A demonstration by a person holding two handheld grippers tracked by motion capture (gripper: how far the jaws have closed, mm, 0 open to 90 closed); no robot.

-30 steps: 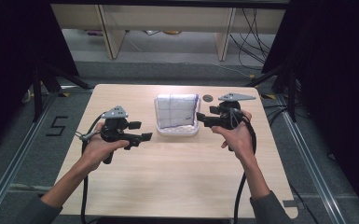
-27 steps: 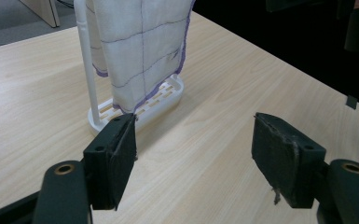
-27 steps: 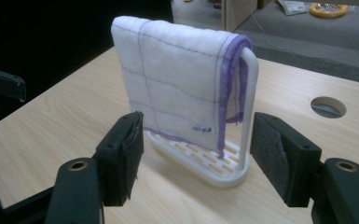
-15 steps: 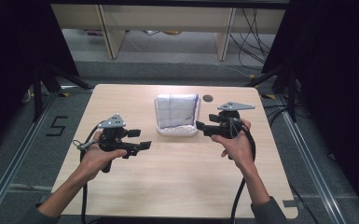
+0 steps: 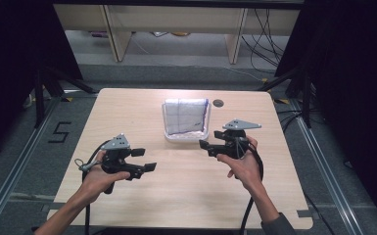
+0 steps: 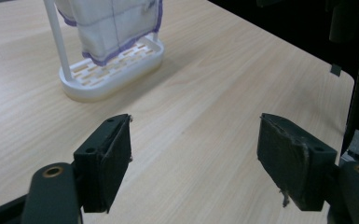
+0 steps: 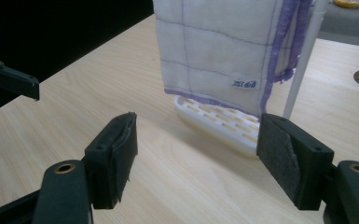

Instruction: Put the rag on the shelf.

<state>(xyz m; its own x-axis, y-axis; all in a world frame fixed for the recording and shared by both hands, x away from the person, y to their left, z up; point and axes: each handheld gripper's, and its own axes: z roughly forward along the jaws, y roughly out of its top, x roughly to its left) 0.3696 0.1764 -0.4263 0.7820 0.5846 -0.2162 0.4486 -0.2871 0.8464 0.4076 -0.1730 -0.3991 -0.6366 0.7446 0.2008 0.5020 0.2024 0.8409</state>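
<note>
On the floor at the far left, beside the pale wooden surface, a black figure "5" is marked on the grey matting. The person's left hand holds the left gripper above the near-left part of the surface, pointing toward the right side; its two black jaws stand wide apart with nothing between them, and the left gripper view shows bare wood in the gap. A grey three-cornered plate sits on top of it and a cable trails down past the near edge.

Toward the middle of the far half stands a white slotted rack with thin upright posts, and a white cloth with thin grid lines and a purple border hangs from it, its lower hem just above the slotted base. In the right gripper view the cloth carries a small white label with blue writing near the lower hem, too small to read. Just right of the rack, a dark round hole is set in the surface.

The right hand holds the right gripper near the rack's right front corner, pointing left toward it, jaws spread wide and empty. In its own view the rack base and hanging cloth lie ahead between the jaws, not touching them.
</note>
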